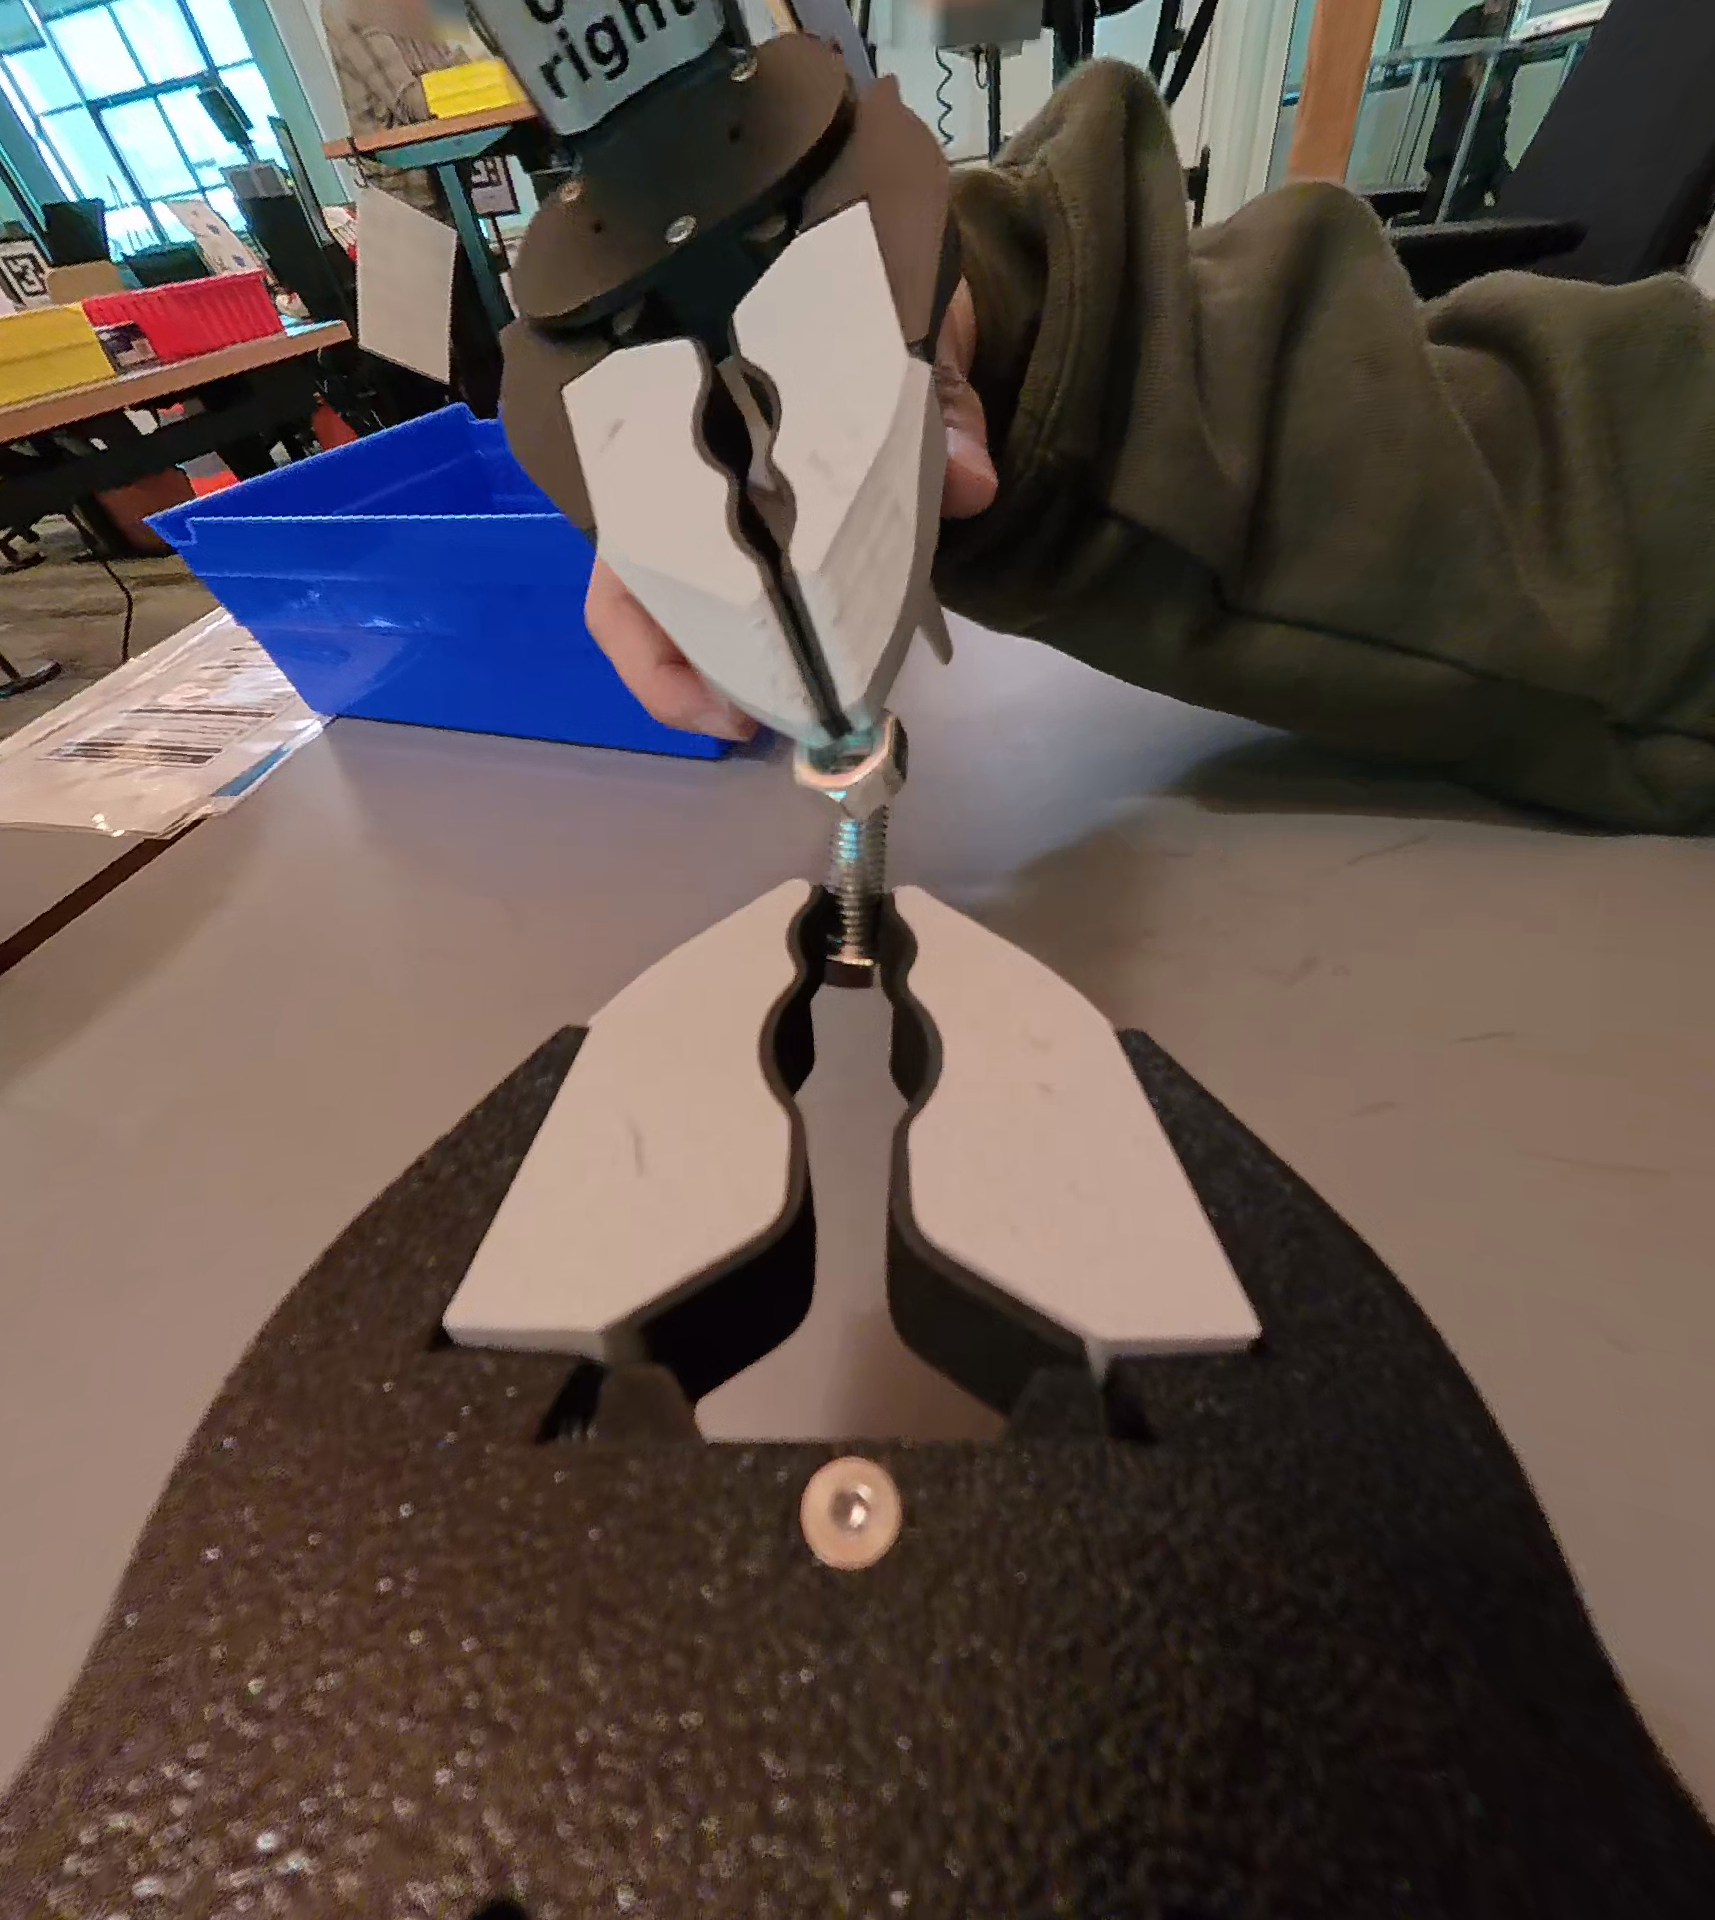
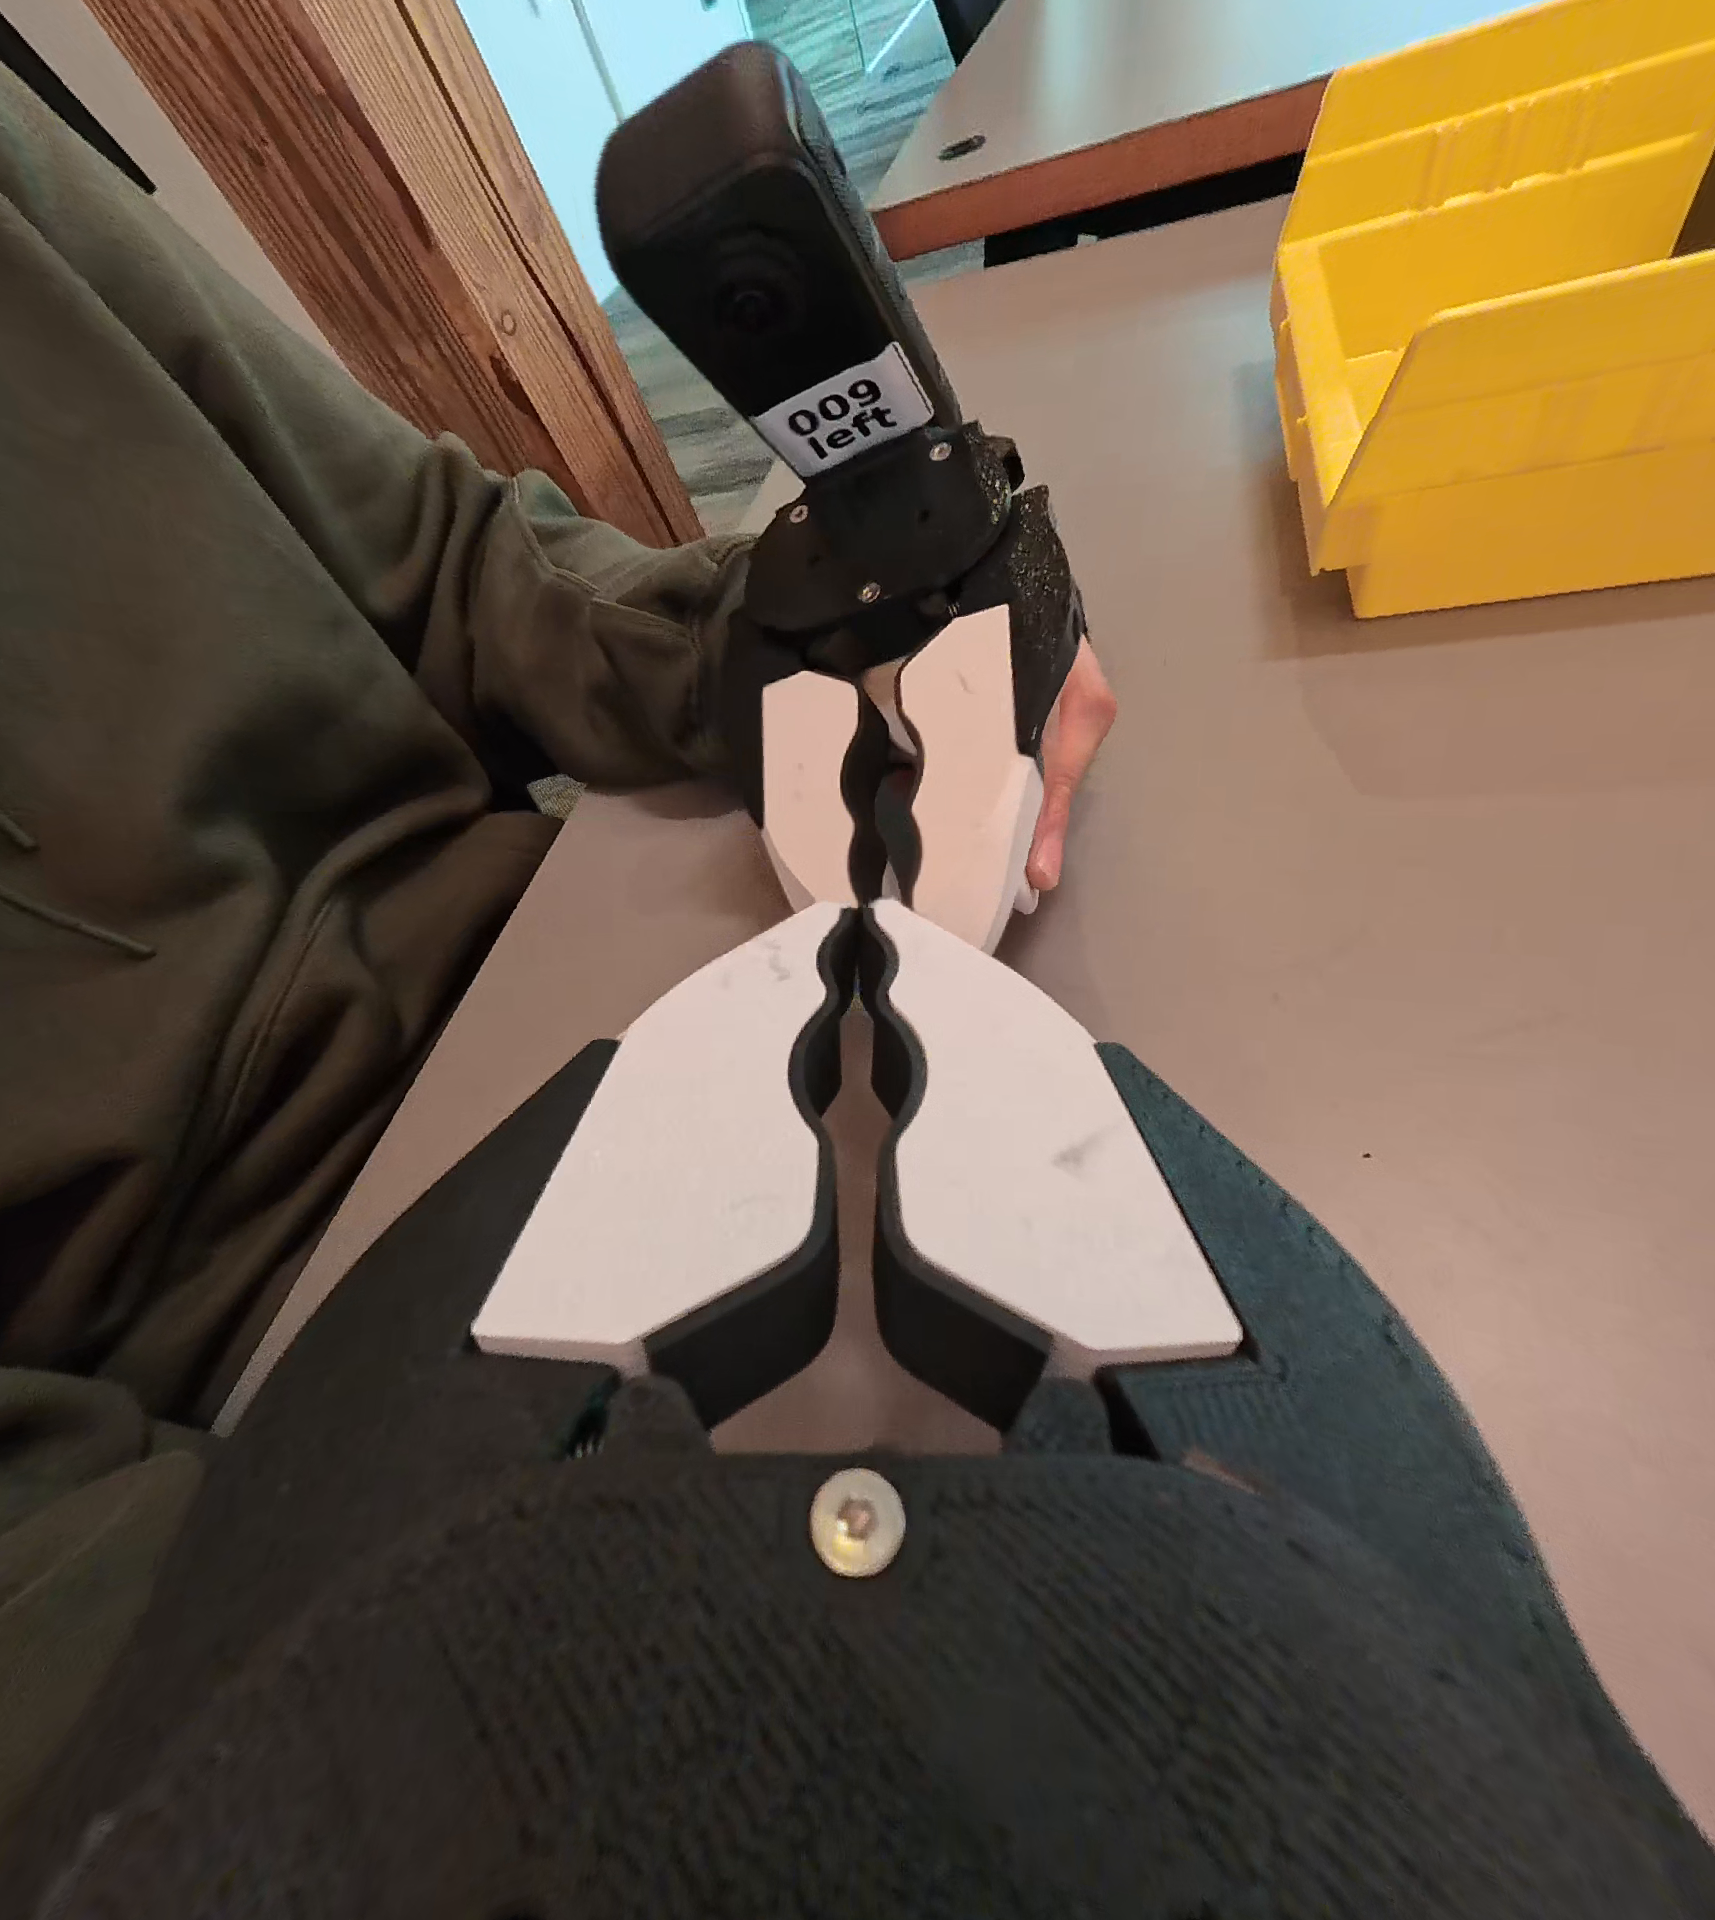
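In the left wrist view my left gripper (image 1: 848, 906) is shut on the lower end of a silver threaded bolt (image 1: 848, 862), which stands upright just above the grey table (image 1: 1352, 1039). A silver hex nut (image 1: 853, 767) sits on the bolt's upper end. My right gripper (image 1: 832, 725) comes down from above, tilted, and is shut on the nut. In the right wrist view my right gripper (image 2: 858, 916) meets the left gripper (image 2: 882, 896) tip to tip, and the bolt and nut are hidden behind the fingertips. Hands in olive green sleeves (image 1: 1352, 520) hold both grippers.
A blue bin (image 1: 365, 592) stands on the table behind the grippers to the left, with a clear plastic bag with printed labels (image 1: 136, 727) beside it. A yellow bin (image 2: 1559, 364) stands at the far right in the right wrist view. A wooden post (image 2: 365, 208) rises by the table edge. Less than 4 cm separates the two grippers' tips.
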A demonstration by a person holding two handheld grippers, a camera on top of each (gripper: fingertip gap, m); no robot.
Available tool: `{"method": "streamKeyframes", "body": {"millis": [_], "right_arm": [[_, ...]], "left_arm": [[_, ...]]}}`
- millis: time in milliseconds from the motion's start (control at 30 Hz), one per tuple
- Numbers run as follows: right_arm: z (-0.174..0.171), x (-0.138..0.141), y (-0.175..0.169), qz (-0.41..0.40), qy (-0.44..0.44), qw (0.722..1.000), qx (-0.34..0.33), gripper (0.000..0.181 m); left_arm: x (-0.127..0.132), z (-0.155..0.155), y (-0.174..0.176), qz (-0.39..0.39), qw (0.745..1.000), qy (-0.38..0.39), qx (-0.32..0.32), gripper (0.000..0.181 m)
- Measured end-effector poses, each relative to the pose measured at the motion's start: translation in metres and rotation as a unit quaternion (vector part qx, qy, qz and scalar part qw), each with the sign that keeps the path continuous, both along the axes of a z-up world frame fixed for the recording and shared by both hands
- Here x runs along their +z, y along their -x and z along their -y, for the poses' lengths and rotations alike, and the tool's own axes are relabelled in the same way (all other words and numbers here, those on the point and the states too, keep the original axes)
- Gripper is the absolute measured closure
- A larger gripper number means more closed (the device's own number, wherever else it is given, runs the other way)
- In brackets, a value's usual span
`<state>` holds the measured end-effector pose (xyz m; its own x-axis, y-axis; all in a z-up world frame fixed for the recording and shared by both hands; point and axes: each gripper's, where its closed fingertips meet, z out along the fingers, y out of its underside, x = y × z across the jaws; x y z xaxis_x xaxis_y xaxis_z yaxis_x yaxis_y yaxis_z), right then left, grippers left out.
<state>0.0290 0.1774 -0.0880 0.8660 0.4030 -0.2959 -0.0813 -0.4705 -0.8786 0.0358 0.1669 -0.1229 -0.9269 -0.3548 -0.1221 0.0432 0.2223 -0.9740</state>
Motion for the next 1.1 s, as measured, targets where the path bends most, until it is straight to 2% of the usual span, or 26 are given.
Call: {"method": "streamKeyframes", "body": {"millis": [600,733,800,900,967,1033,1100], "right_arm": [[-0.004,0.002,-0.012,0.063,-0.004,0.997,-0.037,0.181],[-0.005,0.005,-0.01,0.079,-0.007,0.996,-0.039,0.174],[-0.006,0.006,-0.012,0.088,-0.007,0.995,-0.047,0.162],[-0.007,0.008,-0.015,0.096,-0.014,0.994,-0.057,0.157],[-0.009,0.01,-0.012,0.079,-0.021,0.996,-0.048,0.174],[-0.007,0.006,-0.01,0.074,-0.007,0.996,-0.039,0.177],[0.002,0.003,-0.012,0.08,0.008,0.996,-0.041,0.175]], "left_arm": [[0.003,-0.009,-0.011,-0.015,0.999,0.016,0.036,0.172],[0.006,-0.011,-0.013,-0.019,0.998,0.031,0.041,0.172],[0.009,-0.012,-0.013,-0.021,0.998,0.042,0.042,0.172],[0.011,-0.013,-0.013,-0.022,0.998,0.053,0.041,0.173],[0.011,-0.012,-0.013,-0.022,0.998,0.053,0.039,0.173],[0.011,-0.01,-0.007,-0.015,0.999,0.044,0.02,0.172],[0.016,-0.005,0.007,-0.01,0.998,0.057,-0.032,0.172]]}}
